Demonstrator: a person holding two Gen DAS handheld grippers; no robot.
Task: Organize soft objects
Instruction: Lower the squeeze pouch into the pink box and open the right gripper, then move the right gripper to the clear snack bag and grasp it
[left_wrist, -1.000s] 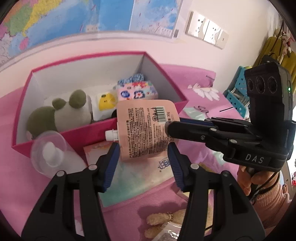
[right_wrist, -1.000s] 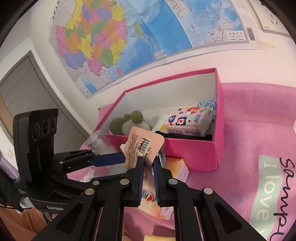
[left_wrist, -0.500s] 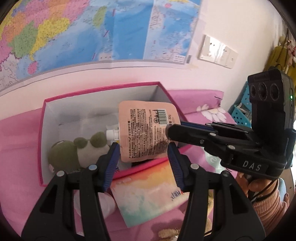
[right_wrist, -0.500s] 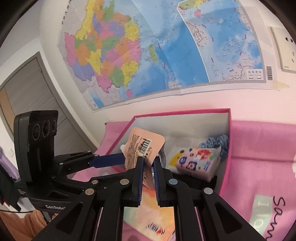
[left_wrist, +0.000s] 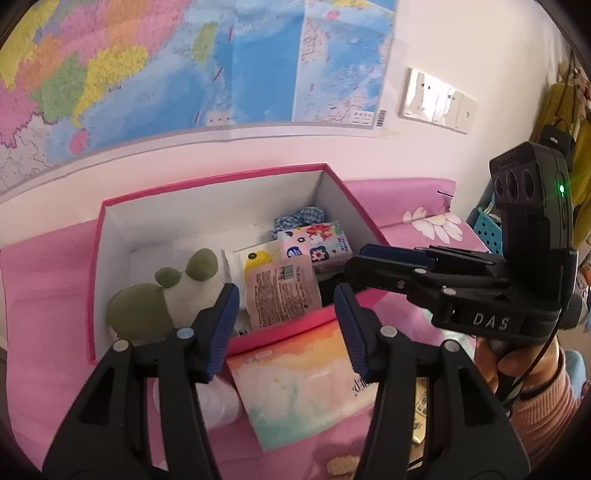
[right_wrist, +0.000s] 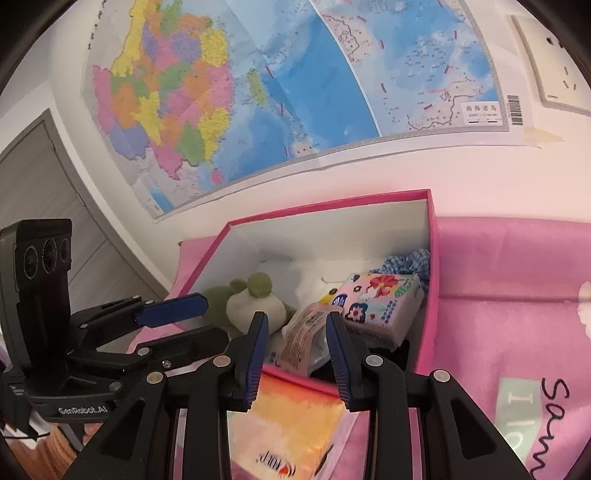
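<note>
We note change: right gripper (right_wrist: 295, 345) jaws just opening, nothing between pads. Pink pouch (left_wrist: 282, 295), a second ago clamped above pink box (left_wrist: 207, 188), now lies inside box, against near wall, beside plush frog (left_wrist: 166, 295). Left gripper (left_wrist: 286, 325) released, empty. We judge pouch stowed; tissue pack (left_wrist: 303, 384) outside box probably next.

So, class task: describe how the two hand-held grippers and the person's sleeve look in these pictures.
Each hand-held gripper is black plastic with silver rivets and ribbed blue pads. The right hand-held gripper carries a black camera block with three lenses, a green light and white "DAS" lettering; a black cable trails from it over a pink ribbed sleeve. The left hand-held gripper has a similar block, marked "GenRobot.AI".
</note>
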